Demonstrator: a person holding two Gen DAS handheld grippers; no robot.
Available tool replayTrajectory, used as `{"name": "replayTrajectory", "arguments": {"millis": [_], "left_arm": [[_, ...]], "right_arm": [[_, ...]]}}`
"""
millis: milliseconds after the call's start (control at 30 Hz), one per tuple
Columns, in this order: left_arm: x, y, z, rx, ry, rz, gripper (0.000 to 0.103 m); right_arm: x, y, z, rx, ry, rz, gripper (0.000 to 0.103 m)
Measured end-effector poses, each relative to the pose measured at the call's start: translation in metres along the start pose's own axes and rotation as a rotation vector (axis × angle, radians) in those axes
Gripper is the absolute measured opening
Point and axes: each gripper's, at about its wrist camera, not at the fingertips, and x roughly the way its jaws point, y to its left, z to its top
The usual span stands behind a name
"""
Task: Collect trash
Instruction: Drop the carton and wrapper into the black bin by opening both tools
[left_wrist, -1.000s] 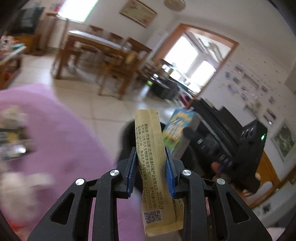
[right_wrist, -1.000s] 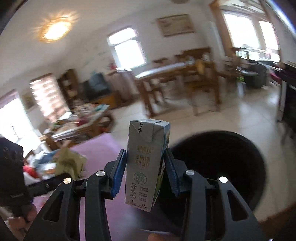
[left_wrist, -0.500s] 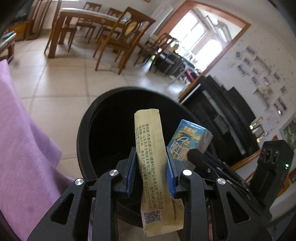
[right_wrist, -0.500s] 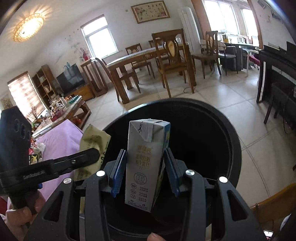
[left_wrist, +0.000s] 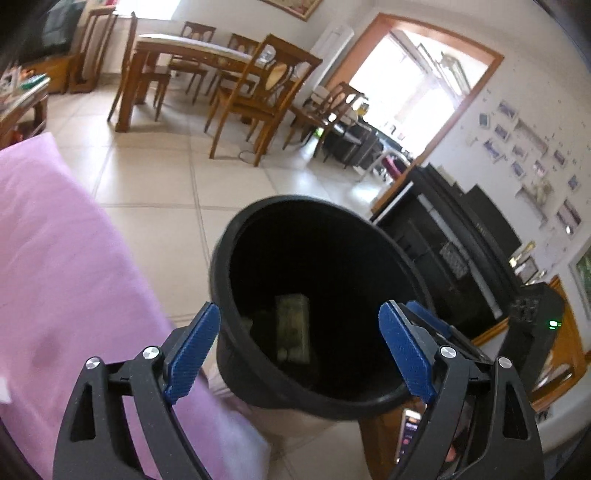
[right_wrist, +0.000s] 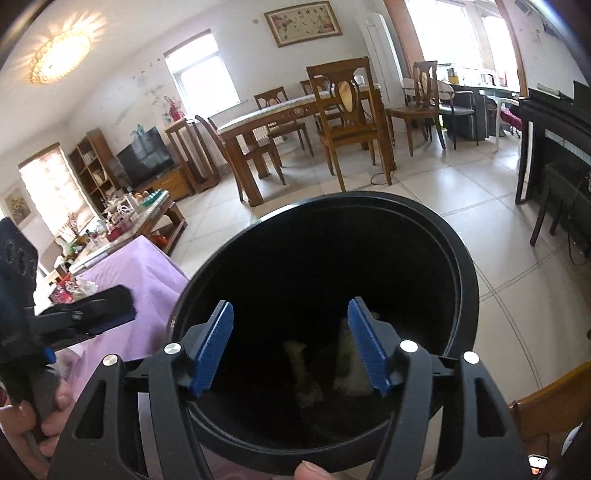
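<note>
both grippers hang over the black trash bin (left_wrist: 258, 384), jaws just spread wide with nothing between them: left gripper (left_wrist: 299, 347), right gripper (right_wrist: 290, 347). a pale yellowish sachet (left_wrist: 293, 328) lies at the bin's dark bottom; beside it a whitish carton (right_wrist: 349, 365), dim and blurred.

A wooden dining table (right_wrist: 295, 110) with chairs (right_wrist: 347, 122) stands beyond purple cloth (left_wrist: 55, 258).

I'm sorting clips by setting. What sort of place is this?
Most likely a home's open living and dining room: a wooden dining table with chairs, a TV beside shelves, and framed photos on the wall.
</note>
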Motion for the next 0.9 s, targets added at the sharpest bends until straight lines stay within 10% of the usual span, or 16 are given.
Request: {"name": "replayTrajectory", "arguments": {"millis": [400, 500, 633, 900], "left_arm": [[-0.153, 0.033, -0.037, 0.019, -0.183, 0.08, 0.087], [-0.189, 0.049, -0.051, 0.011, -0.213, 0.108, 0.087], [-0.23, 0.07, -0.077, 0.001, -0.25, 0.154, 0.087], [-0.248, 0.089, -0.093, -0.051, -0.235, 0.174, 0.087]], "right_arm": [[0.004, 0.073, 0.006, -0.135, 0.004, 0.089, 0.074], [0.008, 0.094, 0.013, -0.264, -0.064, -0.061, 0.097], [0.03, 0.091, 0.019, -0.418, -0.138, -0.279, 0.098], [0.035, 0.081, 0.005, -0.614, -0.097, -0.37, 0.098]]}}
